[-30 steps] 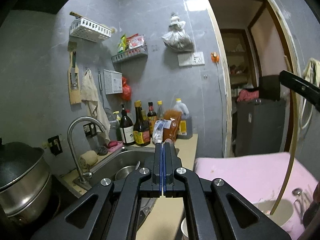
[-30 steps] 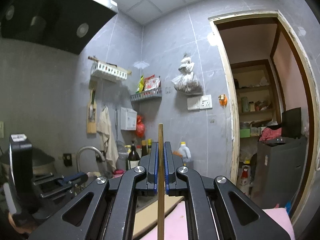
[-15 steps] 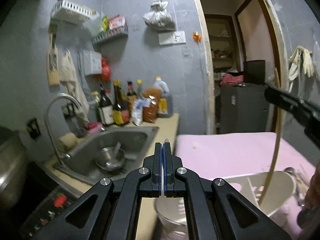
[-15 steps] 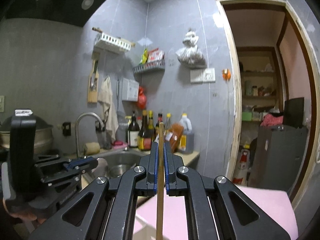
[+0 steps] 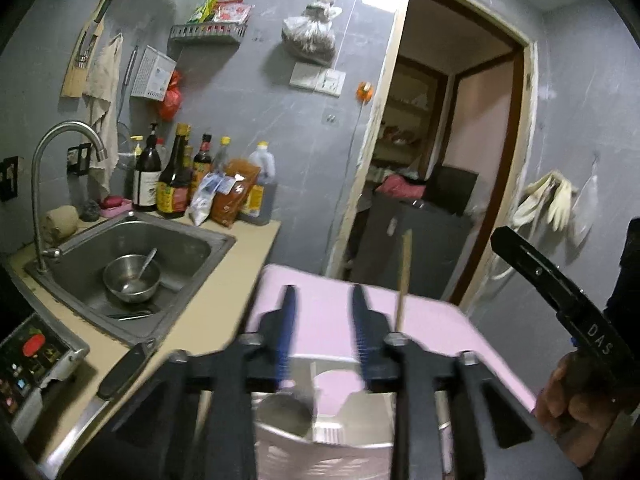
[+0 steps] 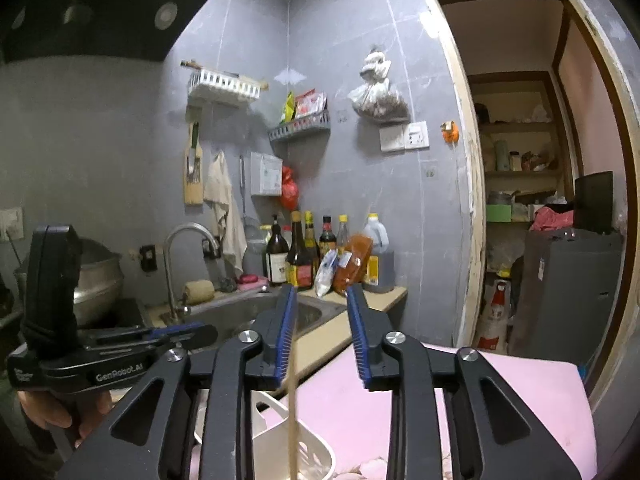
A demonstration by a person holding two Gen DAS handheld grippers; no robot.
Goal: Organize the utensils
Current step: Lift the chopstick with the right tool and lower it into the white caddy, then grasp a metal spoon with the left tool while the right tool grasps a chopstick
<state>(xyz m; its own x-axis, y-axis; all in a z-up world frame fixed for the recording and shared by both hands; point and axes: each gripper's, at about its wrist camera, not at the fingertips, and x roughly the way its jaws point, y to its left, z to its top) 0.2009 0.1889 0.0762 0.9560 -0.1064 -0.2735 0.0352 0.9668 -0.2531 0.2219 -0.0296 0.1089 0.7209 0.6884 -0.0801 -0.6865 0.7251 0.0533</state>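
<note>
My left gripper (image 5: 323, 300) is open above a white slotted utensil holder (image 5: 320, 452) on the pink cloth; a metal spoon bowl (image 5: 285, 412) lies in the holder below it. My right gripper (image 6: 322, 300) is open; a wooden chopstick (image 6: 293, 420) stands free beside its left finger, lower end in the white holder (image 6: 296, 456). The chopstick also shows in the left wrist view (image 5: 403, 280), upright behind the left gripper. The right gripper's body (image 5: 560, 300) is at the right of that view.
A sink (image 5: 132, 256) with a steel bowl and spoon (image 5: 132, 280) lies to the left. Sauce bottles (image 5: 172, 184) stand behind it. A knife (image 5: 116, 376) lies on the counter near an induction cooker (image 5: 32, 364). A doorway (image 5: 440, 180) is at the back right.
Both grippers opened. The right one let go of the chopstick, which now stands in the holder. The left one tilted down over the holder.
</note>
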